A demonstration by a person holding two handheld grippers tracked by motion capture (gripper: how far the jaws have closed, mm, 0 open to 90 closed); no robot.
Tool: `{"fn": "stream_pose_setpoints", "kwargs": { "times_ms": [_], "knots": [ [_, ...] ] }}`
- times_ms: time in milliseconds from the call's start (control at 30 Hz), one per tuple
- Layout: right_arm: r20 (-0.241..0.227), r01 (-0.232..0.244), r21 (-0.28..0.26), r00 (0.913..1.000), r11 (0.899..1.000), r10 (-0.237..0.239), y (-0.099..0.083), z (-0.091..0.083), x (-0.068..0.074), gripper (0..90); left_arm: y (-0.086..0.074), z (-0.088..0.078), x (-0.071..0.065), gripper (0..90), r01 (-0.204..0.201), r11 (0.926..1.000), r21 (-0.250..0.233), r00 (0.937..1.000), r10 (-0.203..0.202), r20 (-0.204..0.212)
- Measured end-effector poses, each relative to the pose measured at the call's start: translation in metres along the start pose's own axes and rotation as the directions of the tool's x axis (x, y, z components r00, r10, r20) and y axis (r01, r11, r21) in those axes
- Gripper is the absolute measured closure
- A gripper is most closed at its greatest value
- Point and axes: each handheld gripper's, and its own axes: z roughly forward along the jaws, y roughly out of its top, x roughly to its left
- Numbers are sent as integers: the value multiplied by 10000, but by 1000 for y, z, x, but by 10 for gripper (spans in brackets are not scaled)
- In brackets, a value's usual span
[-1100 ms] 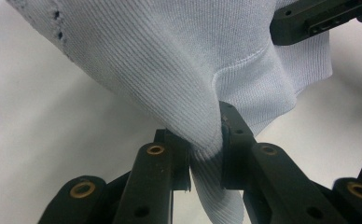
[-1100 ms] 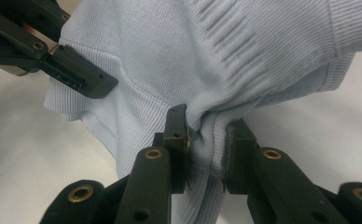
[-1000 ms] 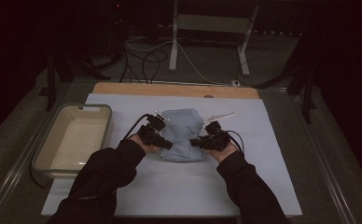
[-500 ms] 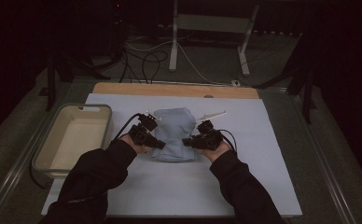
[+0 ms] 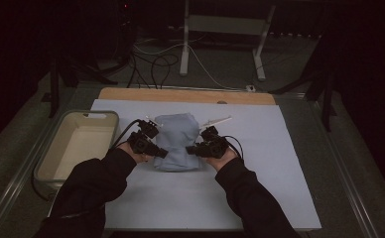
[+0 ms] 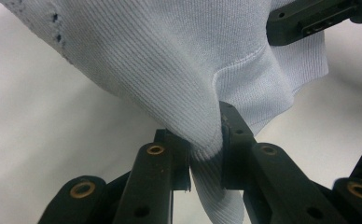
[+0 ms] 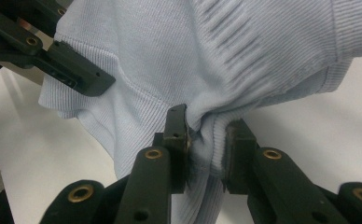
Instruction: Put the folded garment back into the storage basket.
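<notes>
knitwear, pale blue and ribbed: the garment (image 5: 176, 141) lies bunched in the middle of the light sheet (image 5: 260, 163) on the table, between the two hands, with the tray (image 5: 56, 153) well apart on the left.

left gripper (image 5: 157, 151) is clamped on the garment's near left edge; in the left gripper view a thick fold of knit (image 6: 202, 144) is squeezed between the black jaws. right gripper (image 5: 194, 148) is clamped the same way on the near right edge, a ribbed roll of cloth (image 7: 207, 144) pinched tight between its jaws. each gripper view also shows the other gripper's jaw tip at the far side of the cloth.

handling, as a judgement: soft, light, limp. it will sag and drape between the two holds instead of keeping any shape, and it stretches a little along the ribs. not fragile, not slippery; the knit gives the pads good purchase. a small patch of tiny holes or dark specks sits near one edge in the left gripper view, so a hard tug there seems unwise.

best holds look like the thick ribbed hem or doubled edges, well apart, one per gripper, as now. a single thin layer would likely slide out under tension.
</notes>
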Motion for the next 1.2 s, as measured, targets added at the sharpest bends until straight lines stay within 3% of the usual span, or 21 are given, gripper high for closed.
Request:
{"fn": "stream_pose_setpoints", "kwargs": {
  "times_ms": [1200],
  "knots": [
    [-401, 828, 63, 9958, 9965, -825, 39, 31, 49, 757, -36, -50, 28, 778, 554, 9984, -94, 9969, -559, -554]
  ]
}}
